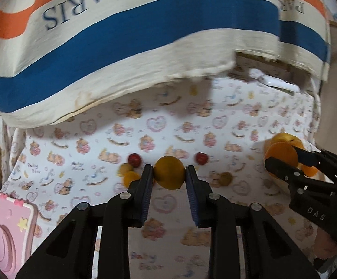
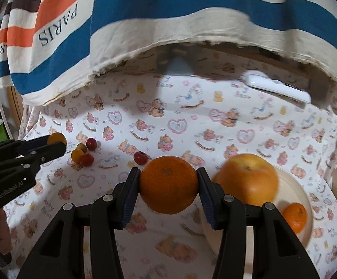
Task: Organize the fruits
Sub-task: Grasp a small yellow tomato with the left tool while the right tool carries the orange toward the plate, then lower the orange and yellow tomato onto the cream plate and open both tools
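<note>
Left wrist view: the left gripper [image 1: 169,174] is closed partway on a small yellow fruit [image 1: 169,172], its two blue pads pressing the fruit's sides and holding it above the tablecloth [image 1: 98,144], a white cloth printed with bears and hearts. Just beyond the yellow fruit, on the cloth, lie two small red fruits, one to its left [image 1: 134,160] and one to its right [image 1: 201,158]. Two little yellow fruits [image 1: 129,174] sit close to the left of it, partly behind the gripper's finger. Far to the right of the yellow fruit the right gripper [image 1: 284,157] grips an orange [image 1: 282,154]. A pink case [image 1: 8,230] lies at the cloth's near left corner. A striped towel [image 1: 122,34] printed "PARIS" hangs over the far side.

Right wrist view: the right gripper [image 2: 168,187] is partly open, its pads clamped on the orange [image 2: 169,184], which hangs clear of the tablecloth [image 2: 191,121]. Just right of the orange a cream plate [image 2: 293,186] holds an apple [image 2: 247,179] and a small mandarin [image 2: 295,217]. Far left of the orange the left gripper [image 2: 57,144] holds the yellow fruit [image 2: 57,138], with a cluster of small red and yellow fruits [image 2: 84,153] beside it on the cloth. One more red fruit [image 2: 140,157] lies just behind the orange's left side.
</note>
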The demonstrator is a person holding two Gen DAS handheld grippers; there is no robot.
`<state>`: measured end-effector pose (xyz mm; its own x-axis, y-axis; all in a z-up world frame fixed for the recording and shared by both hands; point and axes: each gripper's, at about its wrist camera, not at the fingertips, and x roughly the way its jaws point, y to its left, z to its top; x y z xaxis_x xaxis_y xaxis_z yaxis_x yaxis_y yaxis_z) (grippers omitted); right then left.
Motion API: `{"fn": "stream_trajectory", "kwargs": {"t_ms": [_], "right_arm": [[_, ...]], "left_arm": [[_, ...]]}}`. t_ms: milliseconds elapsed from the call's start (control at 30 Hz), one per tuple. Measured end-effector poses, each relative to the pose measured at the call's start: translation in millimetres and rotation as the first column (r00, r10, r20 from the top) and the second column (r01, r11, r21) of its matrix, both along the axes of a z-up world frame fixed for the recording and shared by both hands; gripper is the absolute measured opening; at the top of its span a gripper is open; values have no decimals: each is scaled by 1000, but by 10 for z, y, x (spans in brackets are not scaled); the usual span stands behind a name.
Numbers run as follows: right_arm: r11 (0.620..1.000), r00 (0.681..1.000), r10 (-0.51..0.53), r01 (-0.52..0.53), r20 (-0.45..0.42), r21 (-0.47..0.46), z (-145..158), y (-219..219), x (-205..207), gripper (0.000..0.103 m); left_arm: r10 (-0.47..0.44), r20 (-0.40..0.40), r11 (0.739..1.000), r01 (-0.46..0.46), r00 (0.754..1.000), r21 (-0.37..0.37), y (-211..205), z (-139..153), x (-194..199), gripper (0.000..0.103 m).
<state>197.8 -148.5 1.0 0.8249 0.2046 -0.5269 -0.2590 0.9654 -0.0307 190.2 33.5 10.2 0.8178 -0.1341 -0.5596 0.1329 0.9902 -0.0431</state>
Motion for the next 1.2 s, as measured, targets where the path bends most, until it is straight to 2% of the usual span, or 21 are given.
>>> {"fn": "stream_trajectory", "kwargs": {"t_ms": [233,300,367,467,733,833,967,1200], "right_arm": [[996,996,-85,86,-14,19,60,-521,-201,51],[993,992,-121,122,-23,11,52,-681,-244,51],[988,988,-153,153,-30,15,49,-859,-300,51],[981,981,-193,193,-28,19,48,-1067,-367,51],[960,960,-272,275,-71,45,-105,-1461,-388,51],[960,958,-268,274,-98,53,-173,-1536,-369,51],[962,959,-268,272,-89,35,-178,-1550,-361,51],[964,958,-258,264,-124,37,-239,-1551,-325,51]], "left_arm": [[-99,-16,995,99,995,8,-358,-11,-129,27],[-127,-43,992,126,991,-21,-457,-16,-120,27],[-165,-55,986,163,985,-37,-574,3,-117,27],[-201,-43,980,201,979,-5,-782,48,-130,27],[-295,-101,955,293,950,-34,-1288,17,-41,27],[-325,-132,946,321,936,-55,-1456,-24,38,27],[-347,-163,938,339,923,-77,-1614,-90,134,27],[-357,-206,934,344,911,-97,-1724,-290,212,27]]}}
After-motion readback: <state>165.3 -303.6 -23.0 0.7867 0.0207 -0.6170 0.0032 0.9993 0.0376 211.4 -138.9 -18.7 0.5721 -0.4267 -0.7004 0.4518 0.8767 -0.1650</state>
